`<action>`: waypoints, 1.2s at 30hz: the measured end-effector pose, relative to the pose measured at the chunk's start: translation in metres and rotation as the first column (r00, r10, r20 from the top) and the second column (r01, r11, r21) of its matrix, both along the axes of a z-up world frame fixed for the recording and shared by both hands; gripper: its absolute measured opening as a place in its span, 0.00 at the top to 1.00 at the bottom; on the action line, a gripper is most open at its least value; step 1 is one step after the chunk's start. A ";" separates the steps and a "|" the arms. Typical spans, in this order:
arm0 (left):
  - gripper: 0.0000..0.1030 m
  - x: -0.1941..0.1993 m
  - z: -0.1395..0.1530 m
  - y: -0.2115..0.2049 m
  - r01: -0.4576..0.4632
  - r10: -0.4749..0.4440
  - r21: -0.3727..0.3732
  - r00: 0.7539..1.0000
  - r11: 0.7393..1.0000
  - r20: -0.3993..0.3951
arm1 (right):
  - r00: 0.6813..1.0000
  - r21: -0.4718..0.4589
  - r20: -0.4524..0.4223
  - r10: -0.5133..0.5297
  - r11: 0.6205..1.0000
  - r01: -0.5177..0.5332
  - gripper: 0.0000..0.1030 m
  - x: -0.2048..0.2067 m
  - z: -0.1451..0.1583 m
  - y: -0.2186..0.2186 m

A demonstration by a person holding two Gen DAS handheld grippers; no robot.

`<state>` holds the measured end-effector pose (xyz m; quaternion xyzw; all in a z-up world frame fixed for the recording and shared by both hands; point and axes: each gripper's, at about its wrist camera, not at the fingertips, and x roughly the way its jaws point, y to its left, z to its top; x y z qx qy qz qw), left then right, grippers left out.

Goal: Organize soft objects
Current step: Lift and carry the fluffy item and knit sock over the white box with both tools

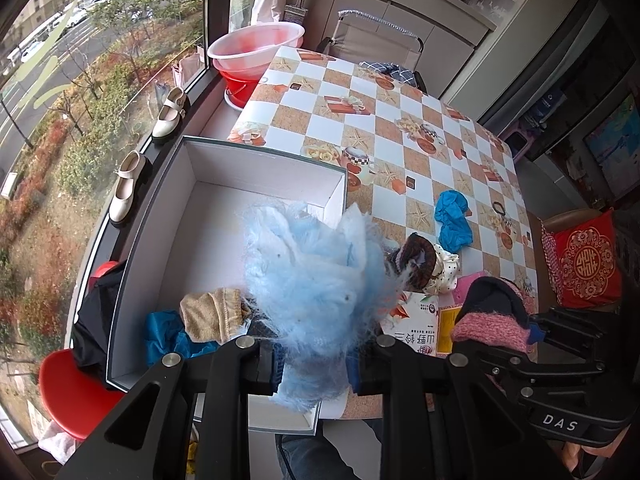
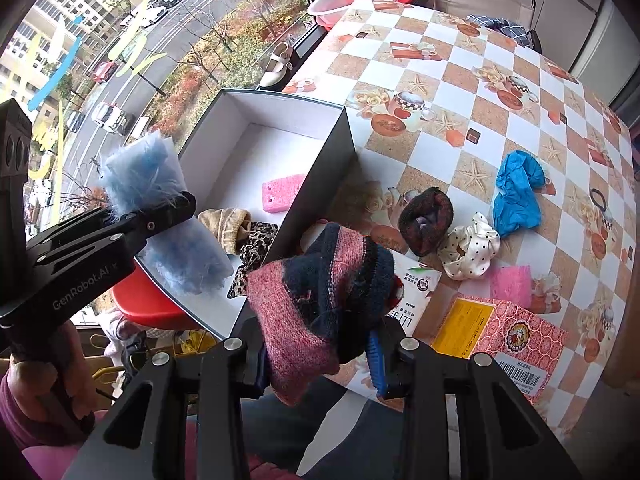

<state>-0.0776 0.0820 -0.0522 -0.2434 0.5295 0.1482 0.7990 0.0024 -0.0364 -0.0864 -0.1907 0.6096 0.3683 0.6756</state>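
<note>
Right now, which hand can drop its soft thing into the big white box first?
Probably the left. The left gripper holds the fluffy light-blue cloth above the open white box; the right gripper, clamping the pink-and-navy knitted sock, hangs outside its wall.

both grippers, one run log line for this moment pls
left gripper: shut on fluffy blue cloth, over box | right gripper: shut on pink and navy knit, beside box | on table: blue glove, polka-dot scrunchie

I see bright, even daylight entering through the window (image 1: 100, 80) at upper left. Shadows on the table (image 2: 460, 92) are soft, cast away from the glass. Fisheye bending is strong at the edges, with dark vignetted corners. Nearest fuzzy fabric reads slightly soft.
</note>
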 end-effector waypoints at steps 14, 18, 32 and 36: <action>0.75 -0.003 -0.002 0.003 -0.018 0.018 -0.005 1.000 1.000 -0.006 | 1.000 -0.005 -0.008 0.012 1.000 -0.012 0.63 0.000 -0.002 0.003; 0.75 -0.003 -0.003 0.003 -0.018 0.018 -0.006 1.000 1.000 -0.007 | 1.000 -0.005 -0.009 0.012 1.000 -0.012 0.63 0.000 -0.002 0.003; 0.75 -0.001 -0.003 0.007 -0.031 0.031 -0.010 0.999 0.999 -0.009 | 1.000 -0.009 -0.010 0.010 1.000 -0.010 0.63 0.003 -0.004 0.005; 0.75 0.000 -0.004 0.012 -0.044 0.044 -0.012 0.999 0.999 -0.012 | 1.000 -0.013 -0.010 0.009 1.000 -0.009 0.63 0.008 -0.005 0.008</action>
